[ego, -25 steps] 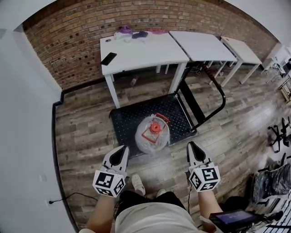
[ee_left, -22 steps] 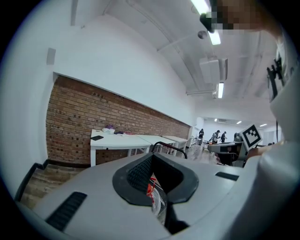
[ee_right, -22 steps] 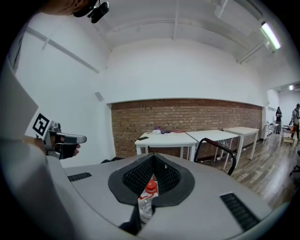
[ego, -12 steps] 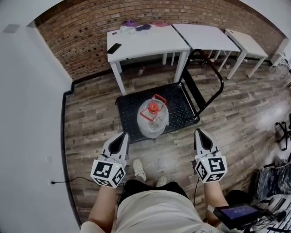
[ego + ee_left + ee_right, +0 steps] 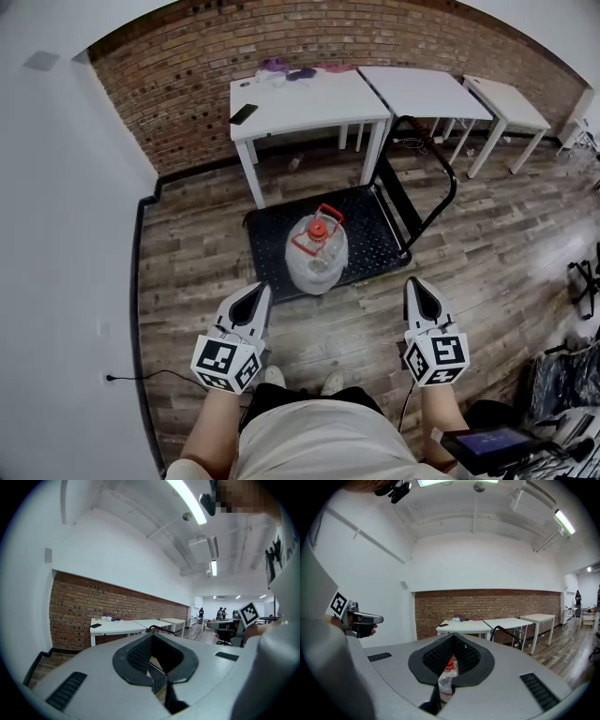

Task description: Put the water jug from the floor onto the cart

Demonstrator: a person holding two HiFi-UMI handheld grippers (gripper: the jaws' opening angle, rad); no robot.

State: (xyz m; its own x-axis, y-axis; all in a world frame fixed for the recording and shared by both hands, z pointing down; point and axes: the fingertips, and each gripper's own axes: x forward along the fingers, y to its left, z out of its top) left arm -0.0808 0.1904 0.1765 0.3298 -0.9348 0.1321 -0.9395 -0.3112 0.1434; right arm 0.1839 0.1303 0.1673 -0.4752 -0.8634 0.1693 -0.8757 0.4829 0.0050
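**Plank floor, brick wall beyond: jug standing on the cart, both grippers bare**

Wood planks are running under our shoes [image 5: 272,377], and we are standing well back from the load. We are holding the left gripper [image 5: 260,292] and the right gripper [image 5: 416,287] low at either side of our body, both pointing forward. The jaws of each are meeting at the tips, and neither is clamping anything. The right gripper view is showing the red cap and clear neck through the slit between its jaws, but only as a thing far ahead.

Ahead and between the two tools, the water jug [image 5: 317,251] is standing upright on the near edge of the cart [image 5: 375,230]. Its long axis is vertical and its red cap and carry handle are facing up. It is sitting a little closer to the left gripper than to the right, apart from both. No part of it is resting on the floor, so we are judging the lift as done. Any further move would only be a nudge toward the middle of the black deck.

Beyond the jug, the cart's push handle [image 5: 441,183] is rising at the right. A white table [image 5: 309,98] with a phone [image 5: 244,113] is standing behind it, against the brick wall [image 5: 187,66].
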